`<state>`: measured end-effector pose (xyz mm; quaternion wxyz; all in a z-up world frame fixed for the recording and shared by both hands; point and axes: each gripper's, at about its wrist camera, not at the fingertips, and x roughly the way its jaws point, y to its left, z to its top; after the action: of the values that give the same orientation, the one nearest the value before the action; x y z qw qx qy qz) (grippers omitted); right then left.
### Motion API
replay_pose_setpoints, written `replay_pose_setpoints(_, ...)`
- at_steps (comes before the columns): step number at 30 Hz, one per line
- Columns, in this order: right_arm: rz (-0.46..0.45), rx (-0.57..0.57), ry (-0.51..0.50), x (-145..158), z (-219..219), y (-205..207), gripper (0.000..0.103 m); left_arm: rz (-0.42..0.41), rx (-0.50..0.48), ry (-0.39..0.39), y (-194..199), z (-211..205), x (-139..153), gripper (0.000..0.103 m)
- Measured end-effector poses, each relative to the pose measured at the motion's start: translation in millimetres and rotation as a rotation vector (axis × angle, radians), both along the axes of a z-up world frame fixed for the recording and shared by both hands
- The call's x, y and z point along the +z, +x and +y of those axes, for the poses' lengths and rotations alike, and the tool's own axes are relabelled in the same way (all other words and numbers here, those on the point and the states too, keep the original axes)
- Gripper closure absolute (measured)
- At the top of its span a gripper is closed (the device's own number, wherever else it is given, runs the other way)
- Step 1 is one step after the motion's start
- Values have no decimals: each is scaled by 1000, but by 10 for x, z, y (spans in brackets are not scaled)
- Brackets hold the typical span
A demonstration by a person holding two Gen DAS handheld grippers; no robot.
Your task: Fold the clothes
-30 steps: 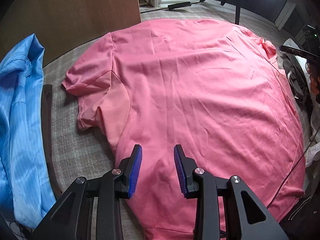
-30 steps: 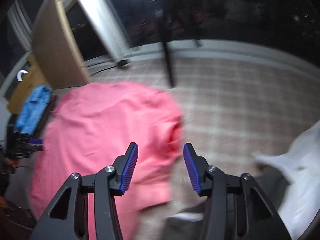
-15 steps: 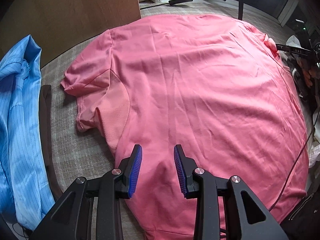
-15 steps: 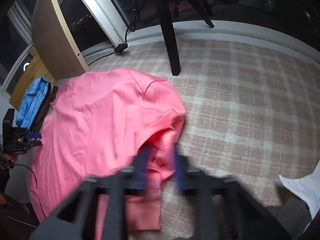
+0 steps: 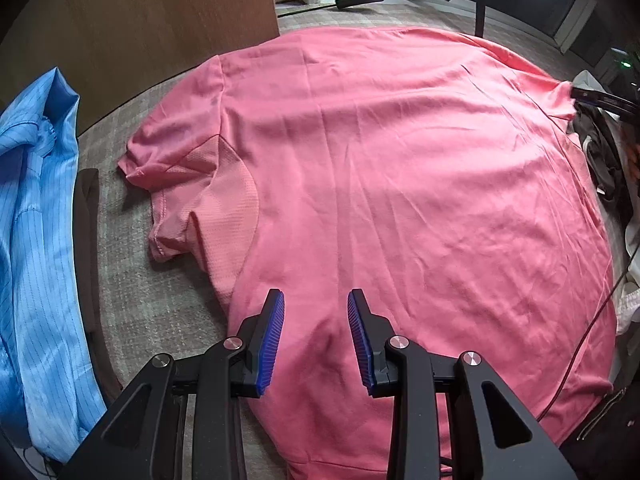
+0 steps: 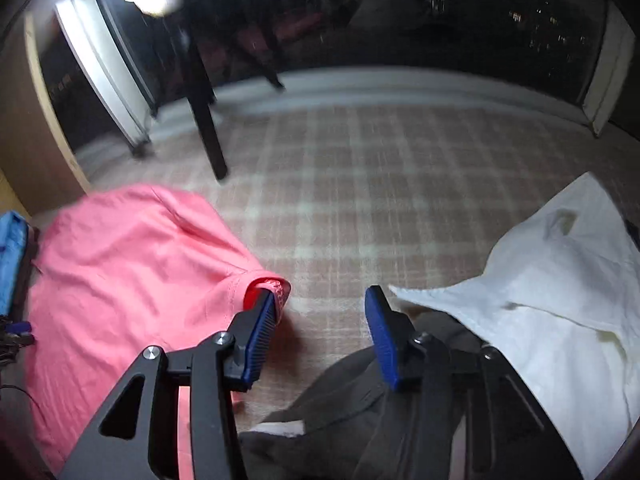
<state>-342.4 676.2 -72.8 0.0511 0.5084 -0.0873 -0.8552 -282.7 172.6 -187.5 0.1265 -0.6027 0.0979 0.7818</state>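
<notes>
Both grippers are held low with jaws spread wide, the left gripper (image 5: 316,336) angled downward, and nothing pinched by the right gripper (image 6: 324,334).

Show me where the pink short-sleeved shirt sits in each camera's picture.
Left wrist: the pink short-sleeved shirt fills the centre, spread flat.
Right wrist: it lies lower left, blurred.
Shared landmark: the blue striped garment at the left edge of both.

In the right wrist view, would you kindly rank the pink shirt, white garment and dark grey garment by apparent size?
1. pink shirt
2. white garment, close in size to the shirt, so unsure
3. dark grey garment, nearest the camera and partly hidden
</notes>
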Motion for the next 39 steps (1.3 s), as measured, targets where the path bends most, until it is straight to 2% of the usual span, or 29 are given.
replay_pose_setpoints(4, 5, 26, -63, 38, -13, 174, 59, -4, 5, 0, 21, -22, -26, 72)
replay_pose_setpoints(7, -22, 1, 16, -58, -46, 259, 59, -15, 8, 2, -5, -29, -47, 72)
replay_pose_setpoints(10, -58, 9, -115, -161, -9, 233, 59, -24, -6, 8, -99, 59, -35, 72)
replay_pose_setpoints(12, -65, 34, -133, -204, -87, 225, 59, 13, -81, 13, -228, 317, 90, 72)
replay_pose_setpoints(15, -64, 73, -142, -251, -241, 261, 59, 100, -252, 62, -511, 986, 358, 72)
replay_pose_setpoints(16, -65, 81, -147, -271, -287, 280, 59, 137, -333, 84, -634, 1323, 435, 72)
replay_pose_setpoints(19, -50, 104, -120, -284, -403, 354, 69, 177, -525, 111, -909, 2114, 459, 72)
replay_pose_setpoints(20, -50, 106, -139, -267, -390, 371, 69, 189, -587, 120, -998, 2371, 462, 72)
replay_pose_setpoints(23, 5, 48, -175, -142, -213, 369, 69, 220, -773, 55, -1141, 3175, 300, 71)
replay_pose_setpoints(24, 30, 20, -177, -94, -134, 348, 70, 230, -809, 33, -1186, 3365, 236, 71)
replay_pose_setpoints(26, 65, -15, -181, -18, 4, 266, 83, 220, -854, 13, -1260, 3608, 104, 71)
replay_pose_setpoints(28, 75, -22, -140, 16, 69, 174, 85, 208, -896, -5, -1332, 3838, -28, 71)
replay_pose_setpoints(30, 61, -14, -86, -15, 101, 56, 85, 185, -907, -4, -1348, 3914, -141, 75)
replay_pose_setpoints(31, 54, -10, -58, -30, 117, -4, 85, 170, -912, 13, -1369, 3934, -196, 85)
replay_pose_setpoints(32, 46, -3, -44, -55, 130, -57, 85, 158, -916, 39, -1381, 3921, -202, 103)
replay_pose_setpoints(39, 16, 102, -73, -269, 67, -300, 84, 142, -921, 43, -1447, 3775, -231, 103)
